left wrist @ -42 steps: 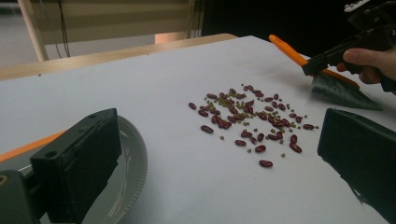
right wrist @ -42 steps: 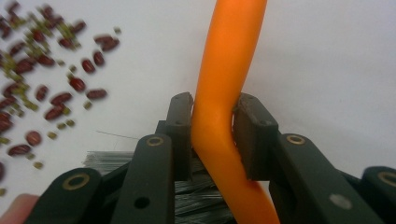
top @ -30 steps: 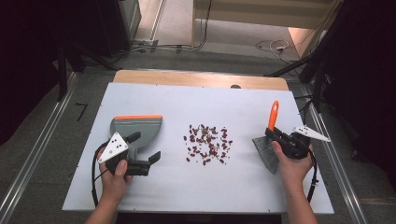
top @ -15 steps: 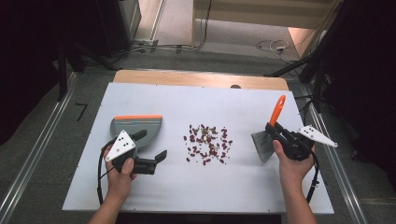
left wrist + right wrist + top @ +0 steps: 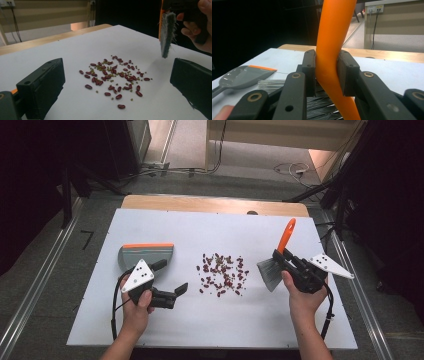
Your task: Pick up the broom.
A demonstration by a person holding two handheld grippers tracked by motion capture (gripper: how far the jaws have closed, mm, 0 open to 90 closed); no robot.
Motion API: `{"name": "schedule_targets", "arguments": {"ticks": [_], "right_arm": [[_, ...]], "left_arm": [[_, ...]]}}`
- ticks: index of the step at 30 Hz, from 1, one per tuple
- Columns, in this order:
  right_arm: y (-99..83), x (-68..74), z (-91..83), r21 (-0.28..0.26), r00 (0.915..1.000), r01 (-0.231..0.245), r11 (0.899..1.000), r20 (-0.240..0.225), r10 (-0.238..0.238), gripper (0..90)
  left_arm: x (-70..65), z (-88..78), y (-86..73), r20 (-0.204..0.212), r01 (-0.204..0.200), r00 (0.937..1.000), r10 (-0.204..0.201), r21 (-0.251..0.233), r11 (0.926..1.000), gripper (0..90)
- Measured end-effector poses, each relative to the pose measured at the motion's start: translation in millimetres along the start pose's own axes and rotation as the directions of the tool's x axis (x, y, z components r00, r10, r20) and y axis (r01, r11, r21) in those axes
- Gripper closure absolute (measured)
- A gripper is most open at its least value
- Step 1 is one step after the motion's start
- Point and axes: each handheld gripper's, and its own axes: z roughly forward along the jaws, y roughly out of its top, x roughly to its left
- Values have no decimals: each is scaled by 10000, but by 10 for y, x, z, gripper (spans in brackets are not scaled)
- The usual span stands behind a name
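Note:
Red beans mixed with small green ones [image 5: 222, 272] [image 5: 113, 76] lie scattered at the middle of the white board [image 5: 220, 232]. A grey dustpan with an orange lip [image 5: 146, 254] [image 5: 242, 75] rests flat at the left. My left gripper [image 5: 172, 276] [image 5: 117, 71] hovers just in front of the pan, open and holding nothing, with its jaws pointing at the beans. My right gripper [image 5: 280, 256] [image 5: 327, 72] is shut on the orange handle [image 5: 286, 235] [image 5: 334, 37] of a brush. Its grey bristles [image 5: 268, 274] [image 5: 166, 32] hang above the board, right of the beans.
A wooden strip of the table [image 5: 215, 204] shows behind the board. Metal rails run along the floor on both sides, and cables [image 5: 290, 169] lie on the floor beyond. Bare board lies in front of the beans and at the far side.
My right hand has lifted the brush off the board and brought it a little left, toward the beans. The left gripper has shifted slightly right, toward the beans.

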Motion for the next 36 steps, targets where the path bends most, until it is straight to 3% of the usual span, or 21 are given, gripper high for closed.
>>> {"name": "schedule_targets", "arguments": {"ticks": [4,15,17,26,36], "right_arm": [[18,127,30,14,9995,108,9999,-301,-107,688],[-12,495,168,191,9927,477,9987,-1121,-453,688],[-20,572,189,201,9912,515,9985,-1234,-487,688],[-44,820,235,182,9855,650,9977,-1580,-613,688],[-89,1089,276,157,9758,951,9953,-1991,-901,688]], "left_arm": [[-90,57,29,323,-133,9994,133,-12,9999,4],[-292,199,60,1171,4,9931,-16,100,10000,5],[-340,231,60,1179,30,9930,-51,186,9998,40],[-525,363,55,1863,470,9810,-534,381,9982,53],[-714,498,28,1514,625,9856,-756,900,9940,194]]}}
